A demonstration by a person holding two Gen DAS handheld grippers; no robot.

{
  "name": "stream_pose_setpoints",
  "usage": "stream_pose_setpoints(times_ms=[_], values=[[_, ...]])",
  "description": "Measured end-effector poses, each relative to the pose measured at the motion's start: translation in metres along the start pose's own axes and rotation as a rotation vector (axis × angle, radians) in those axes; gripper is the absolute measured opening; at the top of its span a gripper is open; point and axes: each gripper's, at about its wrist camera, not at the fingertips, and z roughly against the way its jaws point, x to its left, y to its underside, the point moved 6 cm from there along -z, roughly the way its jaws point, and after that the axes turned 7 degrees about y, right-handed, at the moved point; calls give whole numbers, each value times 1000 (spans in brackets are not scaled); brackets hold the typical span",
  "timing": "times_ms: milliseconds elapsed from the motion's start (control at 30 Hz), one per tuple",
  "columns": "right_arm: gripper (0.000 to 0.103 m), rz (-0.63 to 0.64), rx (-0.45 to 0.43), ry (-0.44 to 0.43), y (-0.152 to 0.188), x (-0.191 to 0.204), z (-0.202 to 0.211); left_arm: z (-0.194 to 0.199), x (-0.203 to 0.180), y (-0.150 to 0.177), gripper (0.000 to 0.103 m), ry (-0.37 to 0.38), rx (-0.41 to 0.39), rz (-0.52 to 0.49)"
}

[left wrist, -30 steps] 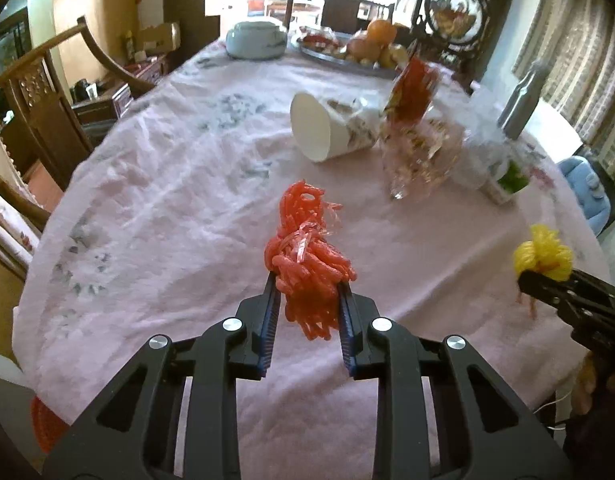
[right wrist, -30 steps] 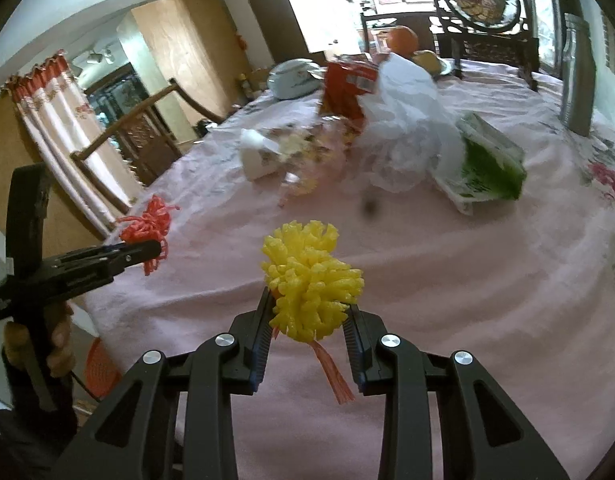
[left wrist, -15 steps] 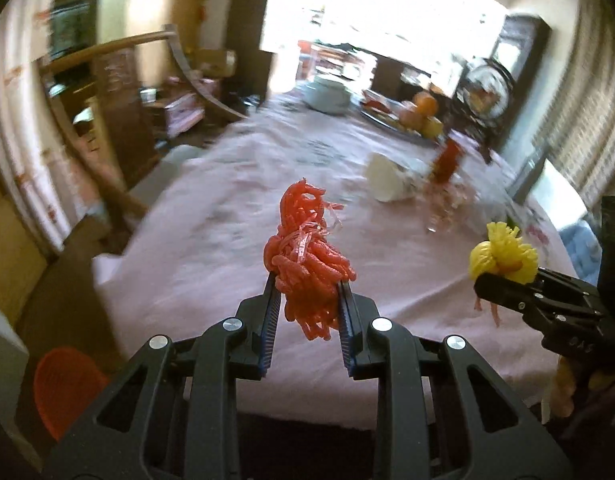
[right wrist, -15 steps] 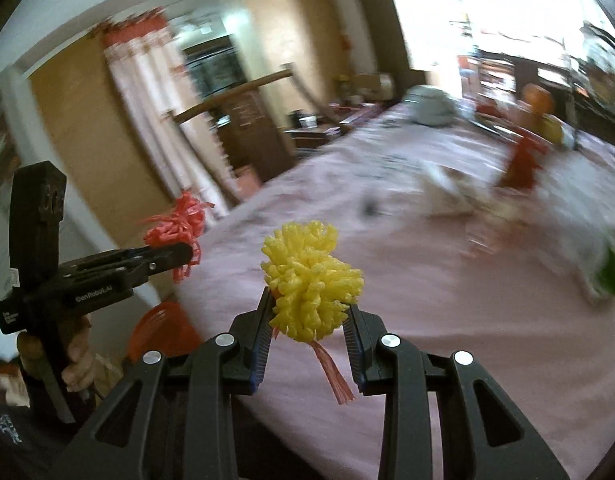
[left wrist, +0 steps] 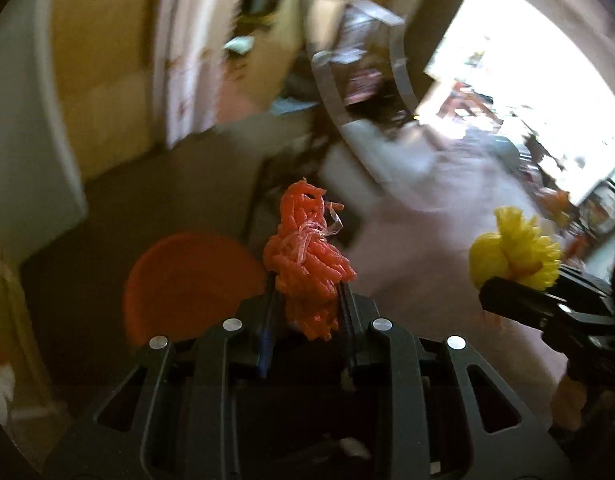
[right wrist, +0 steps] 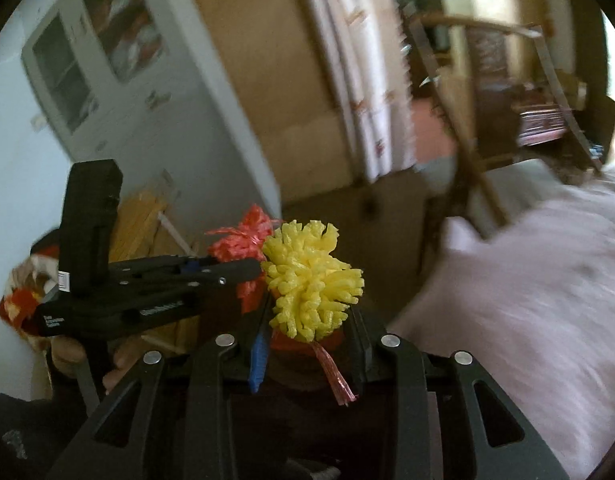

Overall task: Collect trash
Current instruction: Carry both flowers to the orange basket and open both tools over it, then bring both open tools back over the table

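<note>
My left gripper (left wrist: 307, 304) is shut on a bunch of red foam netting (left wrist: 307, 256), which sticks up between its pads. An orange round bin (left wrist: 187, 280) stands on the dark floor just left of that bunch, blurred. My right gripper (right wrist: 309, 316) is shut on a yellow foam netting ball (right wrist: 311, 276) with a red strip hanging under it. In the left wrist view the right gripper (left wrist: 519, 296) with the yellow netting ball (left wrist: 511, 252) comes in from the right. In the right wrist view the left gripper (right wrist: 243, 270) holds the red netting (right wrist: 243, 240) beside the yellow ball.
The table with its pink cloth (right wrist: 527, 280) drops off at the right. A wooden chair (right wrist: 467, 140) stands beside it. A pale cabinet (right wrist: 119, 80) and curtains (right wrist: 367, 80) line the wall. A hand (right wrist: 67, 356) grips the left tool's handle. The background is motion-blurred.
Both grippers have swung left off the table toward the floor, rolling as they went. The orange bin has come closer in the left wrist view. Both grips are unchanged.
</note>
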Motion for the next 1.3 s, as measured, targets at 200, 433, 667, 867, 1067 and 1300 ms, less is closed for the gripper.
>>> stream_pose_setpoints(times_ms=[200, 433, 667, 867, 1067, 1300], values=[[33, -9, 143, -49, -5, 27, -100, -58, 79, 22, 28, -101, 153, 111], [33, -51, 295, -83, 6, 38, -187, -103, 136, 44, 28, -169, 278, 178], [55, -115, 354, -115, 8, 37, -217, -114, 143, 52, 47, -231, 321, 165], [55, -177, 315, -125, 4, 8, -197, -104, 142, 41, 83, -217, 280, 184], [58, -181, 206, -128, -4, -7, -144, -95, 131, 35, 85, -239, 276, 194], [74, -216, 7, -47, 4, -38, -46, -68, 77, 13, 88, -215, 182, 73]])
